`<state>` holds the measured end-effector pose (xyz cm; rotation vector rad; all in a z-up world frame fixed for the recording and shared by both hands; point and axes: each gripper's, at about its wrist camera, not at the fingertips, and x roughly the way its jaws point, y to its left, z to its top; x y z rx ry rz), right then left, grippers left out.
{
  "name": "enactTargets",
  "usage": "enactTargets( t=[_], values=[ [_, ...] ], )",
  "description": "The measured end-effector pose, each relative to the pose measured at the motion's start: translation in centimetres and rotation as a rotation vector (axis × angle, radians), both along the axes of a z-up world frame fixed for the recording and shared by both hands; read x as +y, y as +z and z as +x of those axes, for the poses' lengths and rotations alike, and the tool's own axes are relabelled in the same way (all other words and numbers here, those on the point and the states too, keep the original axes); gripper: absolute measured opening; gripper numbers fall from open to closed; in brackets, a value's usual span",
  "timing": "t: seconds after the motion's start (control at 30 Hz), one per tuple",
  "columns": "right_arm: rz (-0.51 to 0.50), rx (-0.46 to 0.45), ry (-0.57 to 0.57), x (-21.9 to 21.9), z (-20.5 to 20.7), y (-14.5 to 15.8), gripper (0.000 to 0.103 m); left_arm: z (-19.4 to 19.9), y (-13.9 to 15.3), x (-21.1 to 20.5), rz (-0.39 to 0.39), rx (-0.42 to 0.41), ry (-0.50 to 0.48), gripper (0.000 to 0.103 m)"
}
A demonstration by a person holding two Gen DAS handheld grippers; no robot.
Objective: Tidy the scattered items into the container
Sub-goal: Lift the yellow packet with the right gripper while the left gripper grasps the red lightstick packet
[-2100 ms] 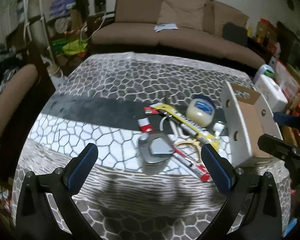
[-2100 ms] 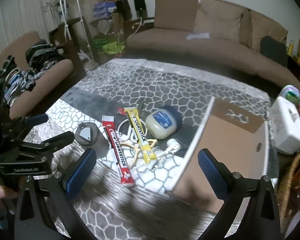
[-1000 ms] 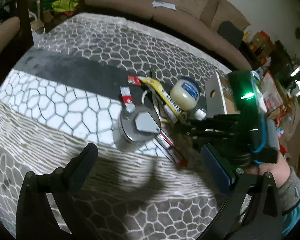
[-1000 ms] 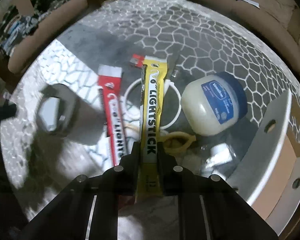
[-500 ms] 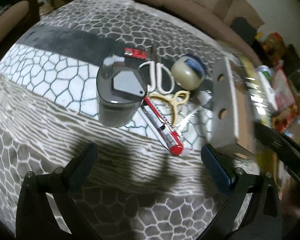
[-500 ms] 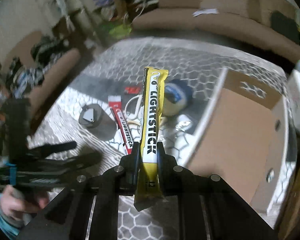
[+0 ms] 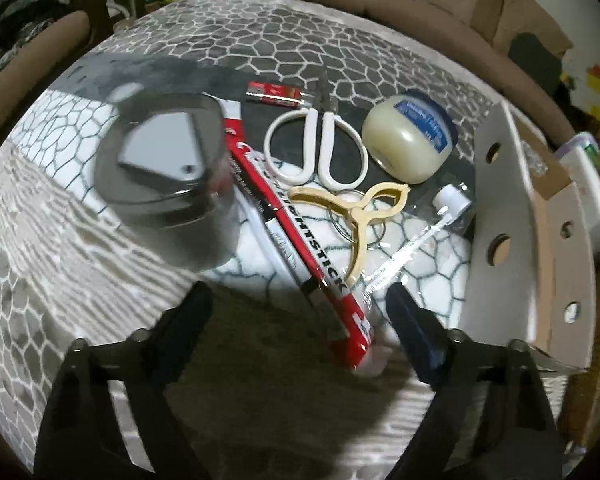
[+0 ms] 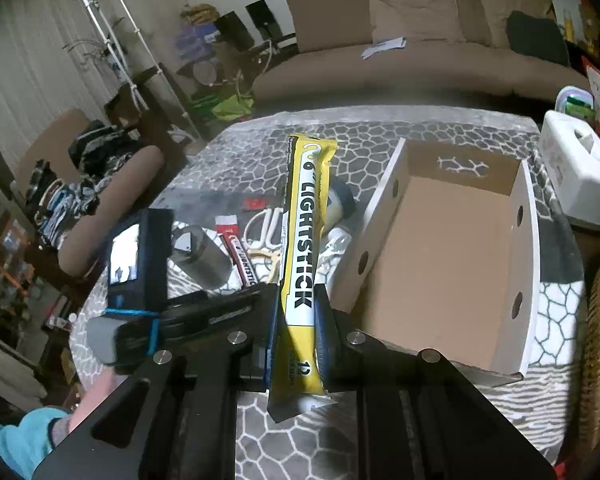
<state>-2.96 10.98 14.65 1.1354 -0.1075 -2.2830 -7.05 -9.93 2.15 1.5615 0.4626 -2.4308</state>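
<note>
So the big change from a second ago: the yellow lightstick (image 8: 305, 240) was lying flat in the pile with the right claw (image 8: 296, 316) pinched on its near end, and by this frame it was up in the air, clear of the blanket-covered worktop (image 7: 340, 60). The right claw was clamped tight on the lower part of the packet, which stuck up and forward between the fingers. The cardboard box (image 8: 452, 248) sat just to the right of it near the worktop's right edge, open top, and I couldn't see anything inside it. I'd say the pick was done and what was left was swinging right and letting go over the box.

The left claw (image 7: 300, 320) had come in lower and closer to the pile too. It was wide open with nothing in it, hovering over the near end of the red lightstick (image 7: 300, 240), which ran diagonally back toward the grey tumbler (image 7: 168, 184). My guess is that's its next target.

Everything else was on the worktop beside the box's left wall: white scissors (image 7: 318, 148), the Vaseline jar (image 7: 410, 140), a tan three-armed plastic piece (image 7: 364, 216), a small bagged tube (image 7: 432, 220) and a little red packet (image 7: 274, 94) toward the far side. So basically one item on its way, lots to go.
</note>
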Motion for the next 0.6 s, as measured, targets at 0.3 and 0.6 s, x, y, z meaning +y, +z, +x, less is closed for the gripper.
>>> enactTargets(
  t=[0.3,0.6],
  values=[
    [-0.015,-0.009,0.0,1.4,0.0,-0.5,0.015,0.1,-0.6,0.9,-0.083,0.038,-0.035,0.04],
    [-0.016,-0.007,0.014,1.5,0.1,-0.2,0.015,2.2,0.4,-1.7,0.114,-0.002,-0.162,0.019]
  ],
)
